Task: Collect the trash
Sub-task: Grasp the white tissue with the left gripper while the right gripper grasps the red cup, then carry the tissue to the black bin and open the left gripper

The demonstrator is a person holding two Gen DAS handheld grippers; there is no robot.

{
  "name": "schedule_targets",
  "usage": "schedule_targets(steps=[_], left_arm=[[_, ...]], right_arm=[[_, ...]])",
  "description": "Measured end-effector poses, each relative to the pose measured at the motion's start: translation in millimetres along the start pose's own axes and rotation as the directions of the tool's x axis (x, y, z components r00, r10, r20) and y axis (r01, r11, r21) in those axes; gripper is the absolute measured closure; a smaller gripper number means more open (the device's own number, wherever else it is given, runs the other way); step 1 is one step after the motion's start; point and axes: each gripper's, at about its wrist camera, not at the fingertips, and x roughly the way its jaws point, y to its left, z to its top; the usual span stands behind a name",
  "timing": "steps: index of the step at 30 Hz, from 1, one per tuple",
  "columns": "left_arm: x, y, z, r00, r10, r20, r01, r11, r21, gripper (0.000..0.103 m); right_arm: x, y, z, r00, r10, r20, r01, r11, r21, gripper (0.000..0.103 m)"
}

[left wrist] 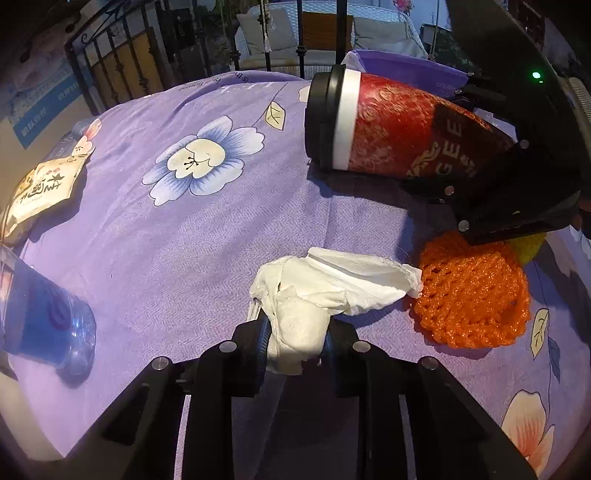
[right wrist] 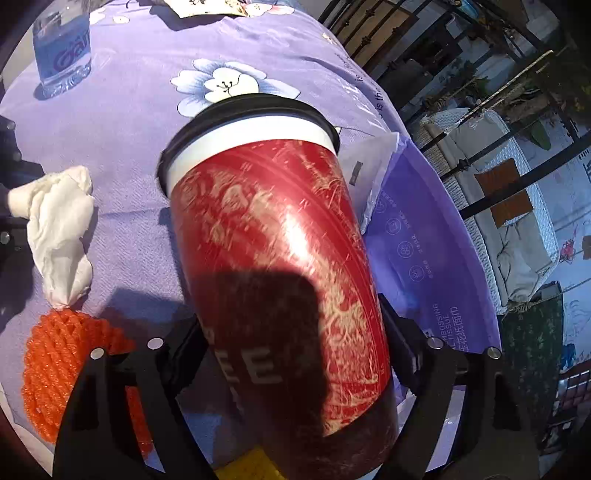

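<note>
Left gripper: jaws closed on the lower end of a crumpled white tissue; pads press it from both sides.
Tissue: bunched between the jaws, its free end fanning forward and right over the cloth; its tip touches the rim of the orange net. In the right wrist view the tissue lies at the left, its narrow end meeting the net.
Right gripper: jaws clamped on the lower body of a red cup, one finger on each side.
Cup: red paper with pale pattern, white band and black lid. Left wrist view shows it tipped on its side, lid pointing left, held in the right gripper; whether it touches the cloth I cannot tell.
Net: orange foam mesh, flat on the cloth, just below the right gripper in the left wrist view. A yellow piece shows behind it, mostly hidden.
Tissue pack: purple, printed, just beside the cup on its right.
Bottle: clear with blue label, at the left edge of the cloth, well apart from both grippers.
Snack bag: cream, printed characters, far left on the cloth.
Cloth: purple, flower print, covers the table.
Background: dark metal railing, cushioned seat beyond.
</note>
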Motion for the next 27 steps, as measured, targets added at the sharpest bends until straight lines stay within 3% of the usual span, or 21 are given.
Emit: schedule_targets(steps=[10, 22, 27], left_arm=[[-32, -6, -9, 0.998, -0.014, 0.060, 0.017, 0.999, -0.036, 0.087], [-108, -27, -47, 0.982, -0.075, 0.171, 0.088, 0.993, -0.075, 0.087], [-139, -38, -73, 0.974, -0.091, 0.210, 0.110, 0.991, -0.079, 0.087]], right_arm=[[-53, -16, -30, 0.987, 0.119, 0.106, -0.137, 0.974, 0.178, 0.029], [-133, 19, -83, 0.968, 0.149, 0.203, -0.204, 0.935, 0.291, 0.029], [-168, 44, -108, 0.964, 0.126, 0.233, -0.200, 0.922, 0.332, 0.029]])
